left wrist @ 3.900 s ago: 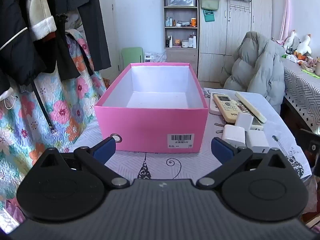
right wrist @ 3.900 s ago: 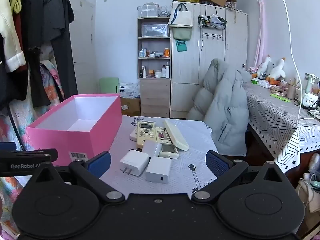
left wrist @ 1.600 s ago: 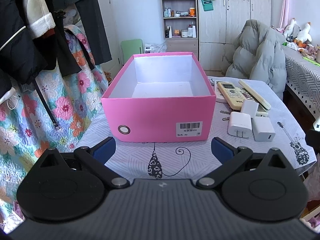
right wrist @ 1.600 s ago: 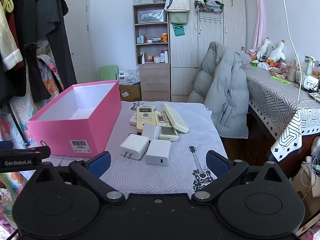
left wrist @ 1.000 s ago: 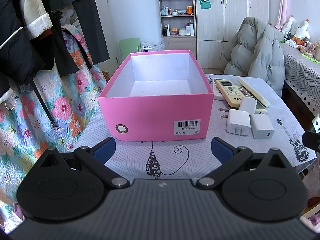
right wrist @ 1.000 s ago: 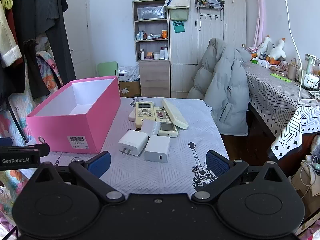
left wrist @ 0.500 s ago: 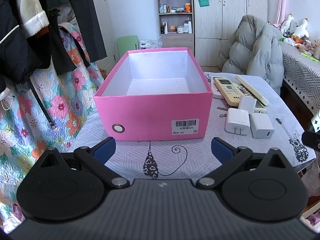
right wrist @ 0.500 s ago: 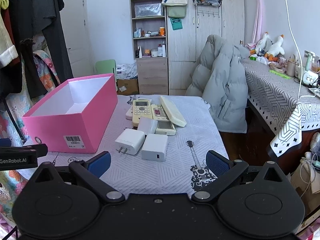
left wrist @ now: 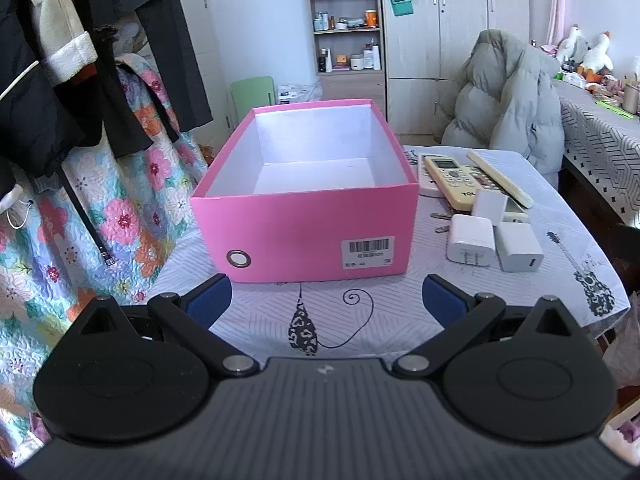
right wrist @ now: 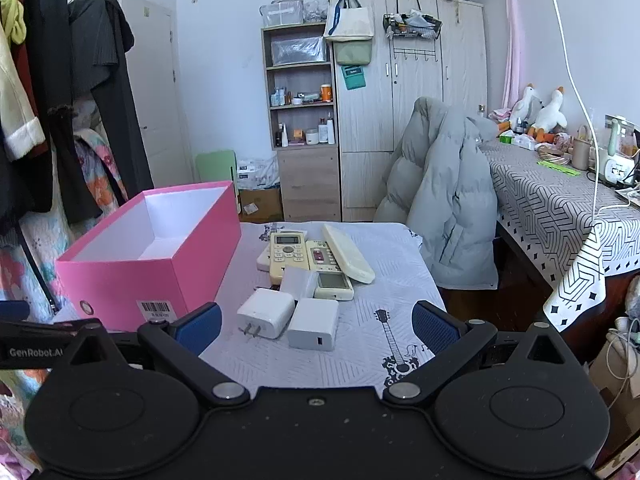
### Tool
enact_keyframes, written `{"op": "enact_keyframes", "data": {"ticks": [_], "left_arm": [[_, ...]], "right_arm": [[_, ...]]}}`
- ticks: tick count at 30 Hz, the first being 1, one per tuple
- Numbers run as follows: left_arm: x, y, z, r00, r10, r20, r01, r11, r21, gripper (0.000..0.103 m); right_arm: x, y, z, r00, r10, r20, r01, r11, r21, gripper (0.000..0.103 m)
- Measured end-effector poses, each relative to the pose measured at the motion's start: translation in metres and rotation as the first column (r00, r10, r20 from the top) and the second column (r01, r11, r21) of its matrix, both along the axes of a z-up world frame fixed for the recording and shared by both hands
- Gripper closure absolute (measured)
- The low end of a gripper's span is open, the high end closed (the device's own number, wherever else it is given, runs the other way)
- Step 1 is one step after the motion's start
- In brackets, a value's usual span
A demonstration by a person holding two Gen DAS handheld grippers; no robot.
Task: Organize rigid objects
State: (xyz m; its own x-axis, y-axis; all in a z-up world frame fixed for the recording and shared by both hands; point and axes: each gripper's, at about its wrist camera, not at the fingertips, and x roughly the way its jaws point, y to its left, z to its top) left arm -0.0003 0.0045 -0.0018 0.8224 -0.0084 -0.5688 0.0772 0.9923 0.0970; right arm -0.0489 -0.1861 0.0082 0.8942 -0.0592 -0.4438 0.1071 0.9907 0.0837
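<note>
An open pink box (left wrist: 304,236) with a white, bare inside stands on the table; it also shows in the right wrist view as the pink box (right wrist: 132,280). To its right lie three white chargers (right wrist: 266,312) (right wrist: 314,323) (right wrist: 298,283) and several remote controls (right wrist: 288,256), seen too as chargers (left wrist: 470,239) and remotes (left wrist: 454,178). My left gripper (left wrist: 326,302) hangs open just before the box's front wall. My right gripper (right wrist: 316,326) is open, low over the table's near edge, in front of the chargers. Neither holds anything.
The table wears a white cloth (right wrist: 384,344) with guitar and cat prints. A grey puffer jacket (right wrist: 444,208) drapes a chair behind it. Clothes (left wrist: 80,60) hang at the left. A second table (right wrist: 560,200) with a patterned cloth stands at the right.
Both grippers have drawn back slightly from the table and tilted a little, so the box and chargers sit somewhat farther off. Nothing on the table has moved.
</note>
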Motion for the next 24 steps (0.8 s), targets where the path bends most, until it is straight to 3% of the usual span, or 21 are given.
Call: {"op": "enact_keyframes", "data": {"ticks": [7, 12, 14, 19, 24], "left_arm": [[0.002, -0.001, -0.004, 1.0, -0.009, -0.016, 0.009, 1.0, -0.015, 0.0], [0.013, 0.006, 0.009, 1.0, -0.016, 0.015, 0.017, 0.998, -0.065, 0.0], [0.019, 0.01, 0.02, 0.997, -0.046, 0.057, 0.051, 0.995, -0.091, 0.0], [0.036, 0.015, 0.042, 0.986, -0.065, 0.155, 0.076, 0.995, -0.067, 0.0], [0.084, 0.036, 0.057, 0.993, -0.074, 0.097, 0.08, 0.995, -0.061, 0.0]], "right_arm": [[0.003, 0.002, -0.006, 1.0, 0.023, 0.004, -0.023, 1.0, -0.002, 0.0], [-0.002, -0.004, -0.008, 0.979, 0.094, 0.179, -0.097, 0.995, 0.004, 0.0], [0.003, -0.009, -0.006, 0.969, 0.129, 0.21, -0.131, 0.991, -0.003, 0.0], [0.039, -0.023, 0.001, 0.973, 0.166, 0.161, -0.17, 0.985, 0.01, 0.0], [0.077, -0.029, 0.007, 0.977, 0.181, 0.111, -0.18, 0.984, -0.016, 0.0]]}}
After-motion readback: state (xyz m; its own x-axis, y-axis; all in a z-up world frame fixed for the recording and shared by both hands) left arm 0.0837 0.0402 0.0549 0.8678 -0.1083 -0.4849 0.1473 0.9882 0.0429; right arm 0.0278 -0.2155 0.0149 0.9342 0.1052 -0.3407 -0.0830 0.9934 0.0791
